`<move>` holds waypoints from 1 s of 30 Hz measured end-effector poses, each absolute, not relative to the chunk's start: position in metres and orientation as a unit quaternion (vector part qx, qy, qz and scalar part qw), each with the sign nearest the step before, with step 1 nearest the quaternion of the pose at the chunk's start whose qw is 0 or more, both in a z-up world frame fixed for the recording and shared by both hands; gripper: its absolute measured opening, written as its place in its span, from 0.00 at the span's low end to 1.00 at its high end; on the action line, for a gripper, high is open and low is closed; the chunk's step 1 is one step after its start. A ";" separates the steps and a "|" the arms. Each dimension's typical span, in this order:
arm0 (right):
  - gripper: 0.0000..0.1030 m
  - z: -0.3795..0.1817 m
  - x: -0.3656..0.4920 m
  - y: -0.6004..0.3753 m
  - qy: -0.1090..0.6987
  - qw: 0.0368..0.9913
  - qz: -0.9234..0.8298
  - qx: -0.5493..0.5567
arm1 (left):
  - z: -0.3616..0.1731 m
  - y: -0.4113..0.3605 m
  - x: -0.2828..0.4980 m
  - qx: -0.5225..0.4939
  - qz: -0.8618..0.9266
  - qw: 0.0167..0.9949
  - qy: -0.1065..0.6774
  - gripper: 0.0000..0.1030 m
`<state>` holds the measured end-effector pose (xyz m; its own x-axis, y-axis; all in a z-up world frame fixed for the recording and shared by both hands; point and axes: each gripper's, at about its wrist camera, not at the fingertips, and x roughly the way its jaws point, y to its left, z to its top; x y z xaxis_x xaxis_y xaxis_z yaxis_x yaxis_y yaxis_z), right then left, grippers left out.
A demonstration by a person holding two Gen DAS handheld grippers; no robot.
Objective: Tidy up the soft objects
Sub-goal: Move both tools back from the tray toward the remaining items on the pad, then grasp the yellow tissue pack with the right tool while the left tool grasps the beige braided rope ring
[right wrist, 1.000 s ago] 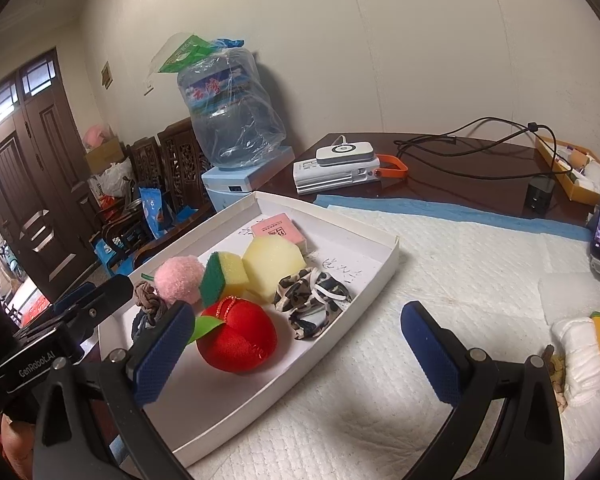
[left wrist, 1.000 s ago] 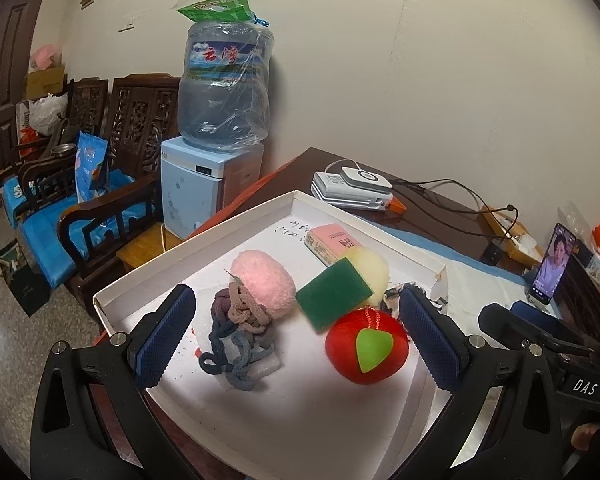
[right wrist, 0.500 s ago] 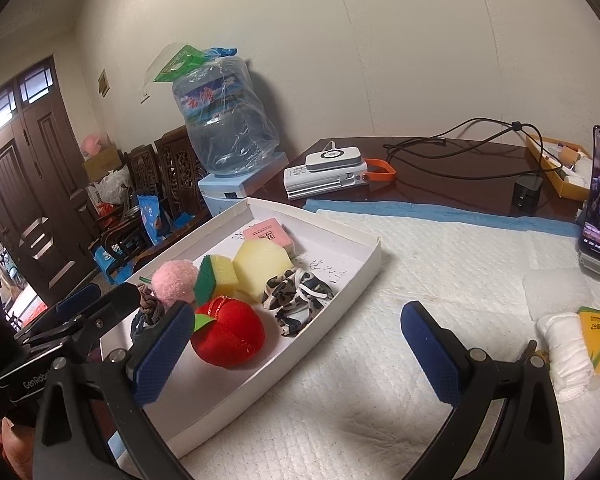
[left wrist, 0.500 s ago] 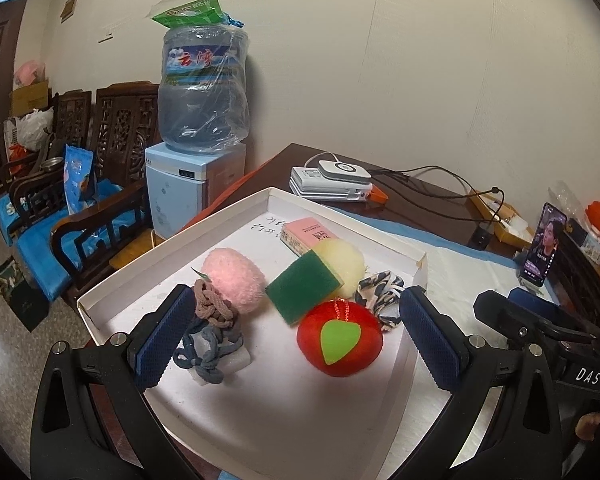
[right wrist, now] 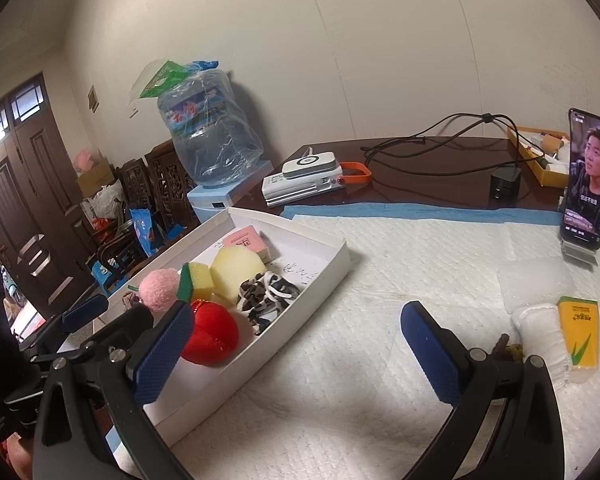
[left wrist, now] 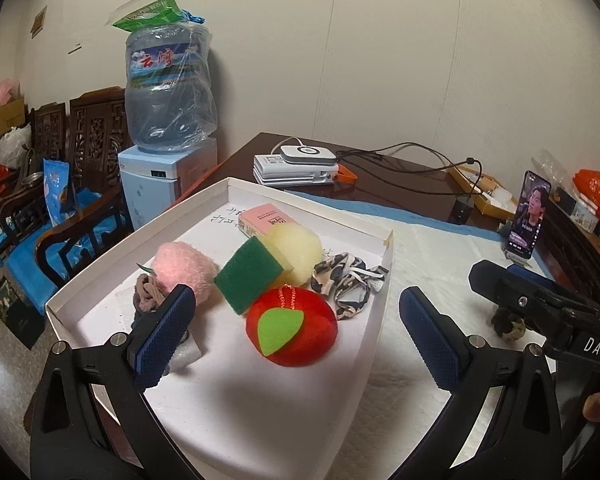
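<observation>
A white tray (left wrist: 300,200) (right wrist: 320,272) holds a red plush apple (left wrist: 291,326) (right wrist: 210,338), a pink pompom (left wrist: 184,266) (right wrist: 159,290), a green-and-yellow sponge (left wrist: 252,276) (right wrist: 198,282), a pale yellow sponge (left wrist: 300,246) (right wrist: 236,270), a pink pack (left wrist: 264,220), a leopard scrunchie (left wrist: 346,284) (right wrist: 268,298) and knotted hair ties (left wrist: 146,298). My left gripper (left wrist: 296,332) hovers open over the tray, above the apple. My right gripper (right wrist: 298,352) is open over the white pad (right wrist: 400,264), holding nothing. A rolled white cloth (right wrist: 540,332), a yellow pack (right wrist: 580,328) and a small brown object (right wrist: 508,352) lie to its right.
A phone (right wrist: 586,180) (left wrist: 526,216) stands on a holder at the right. White devices (left wrist: 296,166), cables and a black adapter (right wrist: 504,186) sit on the dark table behind the pad. A water dispenser (left wrist: 168,120) and wooden chairs stand to the left.
Both grippers have shifted right and drawn back a little from the tray. The right wrist view now takes in the white cloth and yellow pack more fully. Both stay open.
</observation>
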<state>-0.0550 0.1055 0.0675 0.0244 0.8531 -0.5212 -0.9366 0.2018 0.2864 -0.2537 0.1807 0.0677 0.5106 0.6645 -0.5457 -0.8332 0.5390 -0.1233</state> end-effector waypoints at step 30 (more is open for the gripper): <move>1.00 0.025 0.149 -0.002 0.395 0.815 0.421 -0.036 | -0.004 0.107 0.007 -0.070 0.154 0.882 0.439 0.88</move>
<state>0.1485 -0.0019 0.0248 0.3324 0.6584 -0.6753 -0.7158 0.6423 0.2739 0.0072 0.1072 -0.0040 0.5666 0.2098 -0.7968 -0.3323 0.9431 0.0121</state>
